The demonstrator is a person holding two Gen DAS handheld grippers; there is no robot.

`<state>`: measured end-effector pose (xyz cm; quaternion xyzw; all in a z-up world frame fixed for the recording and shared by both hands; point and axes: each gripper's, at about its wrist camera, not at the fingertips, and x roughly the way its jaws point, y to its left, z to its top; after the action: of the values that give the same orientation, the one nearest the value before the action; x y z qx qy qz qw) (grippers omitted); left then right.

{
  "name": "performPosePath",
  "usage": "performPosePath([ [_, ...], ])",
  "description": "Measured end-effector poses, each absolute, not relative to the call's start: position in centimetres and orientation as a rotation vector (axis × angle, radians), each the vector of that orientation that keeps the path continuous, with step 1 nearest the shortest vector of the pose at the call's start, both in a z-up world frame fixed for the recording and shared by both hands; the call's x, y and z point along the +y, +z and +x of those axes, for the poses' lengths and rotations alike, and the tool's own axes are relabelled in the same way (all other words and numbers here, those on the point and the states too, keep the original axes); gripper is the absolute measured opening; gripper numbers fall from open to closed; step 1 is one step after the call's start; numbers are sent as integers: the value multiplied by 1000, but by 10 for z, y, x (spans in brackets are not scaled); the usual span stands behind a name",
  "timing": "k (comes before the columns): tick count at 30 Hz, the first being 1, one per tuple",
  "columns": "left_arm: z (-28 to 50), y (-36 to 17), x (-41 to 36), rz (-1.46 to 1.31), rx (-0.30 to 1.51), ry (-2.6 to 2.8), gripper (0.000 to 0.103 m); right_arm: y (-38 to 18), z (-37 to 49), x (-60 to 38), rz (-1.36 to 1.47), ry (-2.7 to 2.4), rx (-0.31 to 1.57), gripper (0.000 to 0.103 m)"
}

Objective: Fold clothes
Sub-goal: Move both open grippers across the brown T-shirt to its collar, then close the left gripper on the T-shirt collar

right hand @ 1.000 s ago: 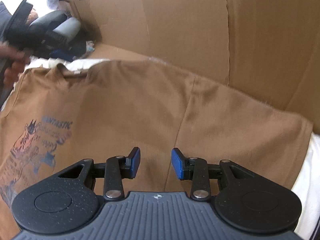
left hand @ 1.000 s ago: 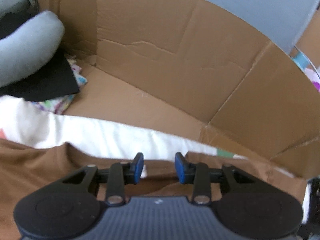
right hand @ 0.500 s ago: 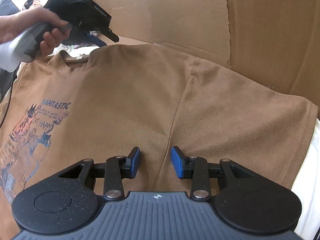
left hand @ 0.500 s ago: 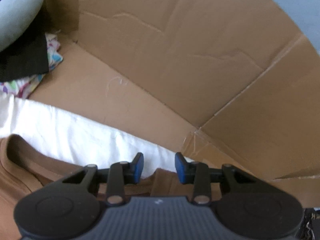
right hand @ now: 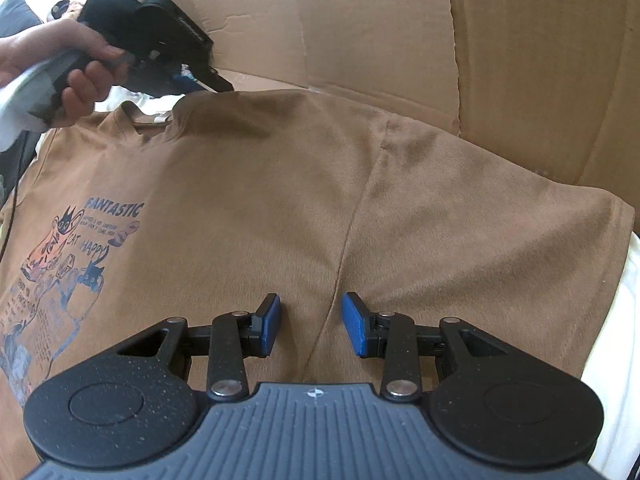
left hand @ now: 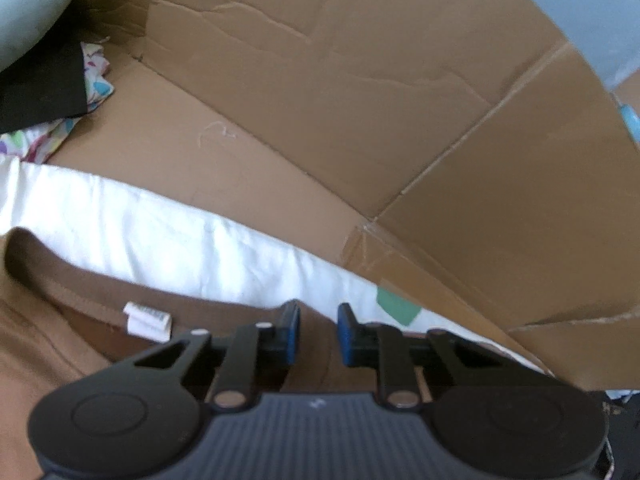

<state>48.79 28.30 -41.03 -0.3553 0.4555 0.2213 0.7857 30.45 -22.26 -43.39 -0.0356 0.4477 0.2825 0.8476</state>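
A brown T-shirt (right hand: pixel 280 184) lies spread flat, print side up, over a white sheet (left hand: pixel 168 240), with cardboard walls (left hand: pixel 360 92) beyond it. The right gripper (right hand: pixel 310 320) hangs over the shirt's sleeve seam, which runs up from between its jaws; the jaws stand moderately apart, with nothing between the pads. The left gripper (left hand: pixel 318 330), held in the person's left hand (right hand: pixel 76 68), sits at the far shoulder edge beside the collar (left hand: pixel 60 292); the neck label (left hand: pixel 148 320) lies just left of its jaws. Those jaws have just been closing and now stand narrow, with the shirt's edge in the gap; whether the pads already pinch it cannot be told.
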Motion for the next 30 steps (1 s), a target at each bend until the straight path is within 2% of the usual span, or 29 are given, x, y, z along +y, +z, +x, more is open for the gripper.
performPosePath([
  [12,467,-430,262,-785,1002,426,26,-434,303,-224,-80,596,937,41],
  [22,476,-423,262,-729,956,402,27,-435,302,-224,-86,598,932,42],
  [26,479,-418,271,-746,935,418,35,-436,303,-224,-84,598,931,42],
  [30,483,-417,281,-785,915,455,36,-437,302,-224,-87,602,928,42],
])
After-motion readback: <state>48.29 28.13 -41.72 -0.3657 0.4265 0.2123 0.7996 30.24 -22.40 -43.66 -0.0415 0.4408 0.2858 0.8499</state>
